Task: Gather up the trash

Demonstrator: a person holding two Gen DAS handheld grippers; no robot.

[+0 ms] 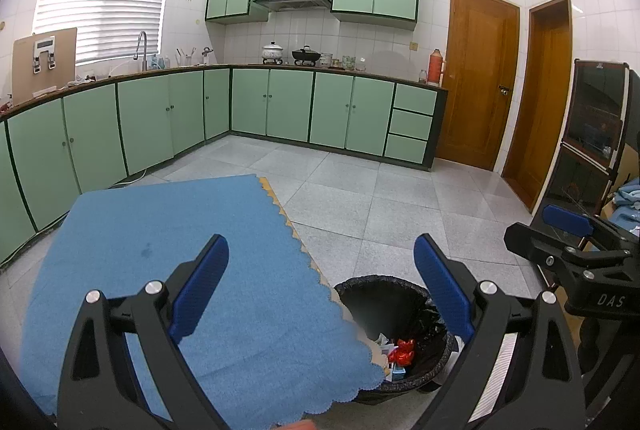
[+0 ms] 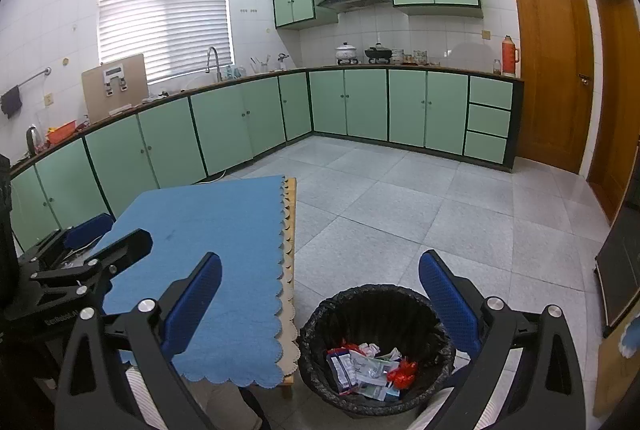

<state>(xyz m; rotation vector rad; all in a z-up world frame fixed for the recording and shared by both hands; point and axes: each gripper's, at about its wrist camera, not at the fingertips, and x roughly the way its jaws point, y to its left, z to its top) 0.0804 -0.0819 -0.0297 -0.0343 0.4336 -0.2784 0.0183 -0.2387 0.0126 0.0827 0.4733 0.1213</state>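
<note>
Low wooden desk under a scalloped blue cloth (image 2: 208,230) is sitting beside a round bin lined with a black plastic bag (image 2: 376,346) on the floor. Crumpled wrappers and a red foil scrap (image 2: 402,370) are lying inside the bin. Left gripper (image 1: 320,282) and right gripper (image 2: 320,294) are hovering with fingers spread wide, holding nothing.

The bin (image 2: 376,346) stands on the floor (image 2: 440,213) just right of the table (image 2: 200,230), with wrappers (image 2: 368,370) in it. Cabinets (image 2: 360,105) run behind, doors (image 2: 552,65) at right.

Blue scalloped cloth (image 2: 208,230), black-lined bin (image 2: 376,302) with red and white wrappers (image 2: 372,366), mint-green cabinets (image 2: 368,105), blue-padded tools.
</note>
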